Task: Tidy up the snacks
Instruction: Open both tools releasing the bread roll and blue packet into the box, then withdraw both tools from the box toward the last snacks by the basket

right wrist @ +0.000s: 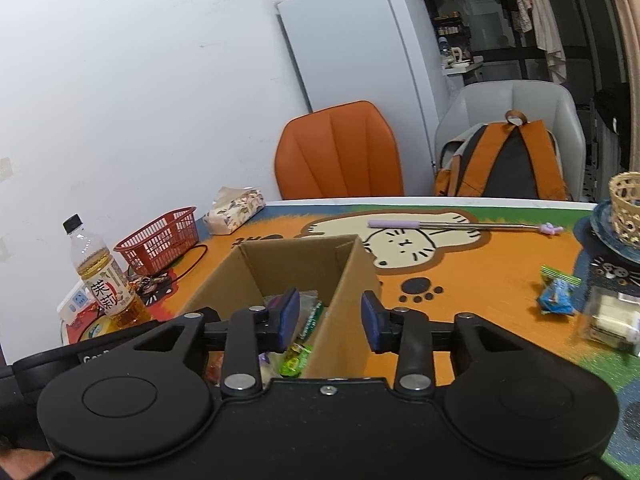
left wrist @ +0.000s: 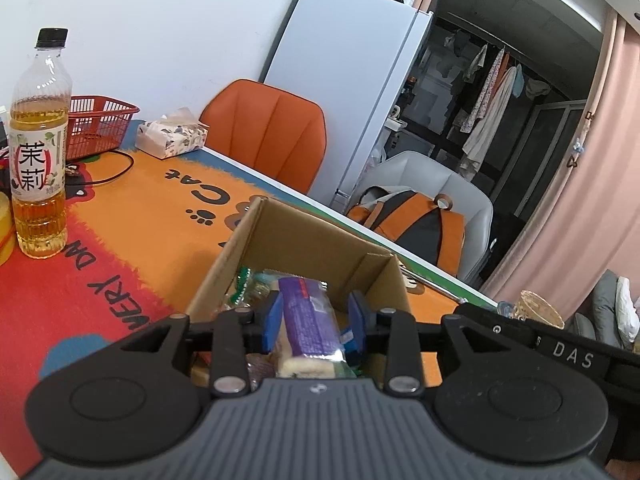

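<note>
**Both grippers over the snack box**

The cardboard box [right wrist: 280, 276] stands open on the cat-print table mat [right wrist: 480, 292], and wrapped snacks fill its bottom. The left gripper [left wrist: 313, 322] hangs over the near end of the box with a purple-wrapped cake bar [left wrist: 306, 316] between its blue pads [left wrist: 270, 322]; the left pad lies against the wrapper while a gap shows at the right one, so the bar is not clamped. The right gripper [right wrist: 330, 320] stands parted and empty, straddling the box's right wall.

To the right of the box the mat lies bare as far as a blue snack packet [right wrist: 556, 300] and a clear packet [right wrist: 610, 320] near the table's edge. To the left, a tea bottle [right wrist: 106, 280] and a red basket [right wrist: 160, 240] stand near the wall.
</note>
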Demonstrator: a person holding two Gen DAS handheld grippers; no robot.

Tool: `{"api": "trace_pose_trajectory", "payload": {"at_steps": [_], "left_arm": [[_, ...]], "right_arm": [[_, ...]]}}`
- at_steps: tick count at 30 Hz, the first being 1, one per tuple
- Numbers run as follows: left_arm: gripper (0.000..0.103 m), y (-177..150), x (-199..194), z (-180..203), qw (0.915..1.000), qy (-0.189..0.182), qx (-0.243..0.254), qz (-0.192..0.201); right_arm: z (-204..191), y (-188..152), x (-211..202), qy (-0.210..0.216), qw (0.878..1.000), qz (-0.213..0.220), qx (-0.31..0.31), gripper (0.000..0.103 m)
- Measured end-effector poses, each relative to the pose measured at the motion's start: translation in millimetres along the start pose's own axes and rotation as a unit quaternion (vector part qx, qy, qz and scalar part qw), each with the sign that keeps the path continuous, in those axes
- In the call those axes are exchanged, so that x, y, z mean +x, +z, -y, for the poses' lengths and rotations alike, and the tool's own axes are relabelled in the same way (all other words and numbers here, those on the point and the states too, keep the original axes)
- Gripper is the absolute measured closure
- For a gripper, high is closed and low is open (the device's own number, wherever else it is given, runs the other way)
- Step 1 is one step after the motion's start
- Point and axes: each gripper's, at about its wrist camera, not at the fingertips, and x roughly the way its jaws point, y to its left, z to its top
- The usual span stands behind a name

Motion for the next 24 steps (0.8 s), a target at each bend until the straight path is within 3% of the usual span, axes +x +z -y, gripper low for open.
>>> {"api": "trace_pose_trajectory", "payload": {"at_steps": [15,21,24], "left_arm": [[0.045,-12,-13,25,0.9999,-0.007,0.013,-0.007],[0.029,-19,-15,37,0.9997,-0.009,0.019,-0.011],[0.028,-22,-16,44,0.9996,-0.011,0.025,-0.012]], "right_arm": [[27,-9,-31,-0.018,1.000,0.011,0.018,0.054],[42,-13,-44,-0.032,0.999,0.016,0.026,0.045],[49,-15,-50,-0.042,0.998,0.020,0.030,0.039]]}}
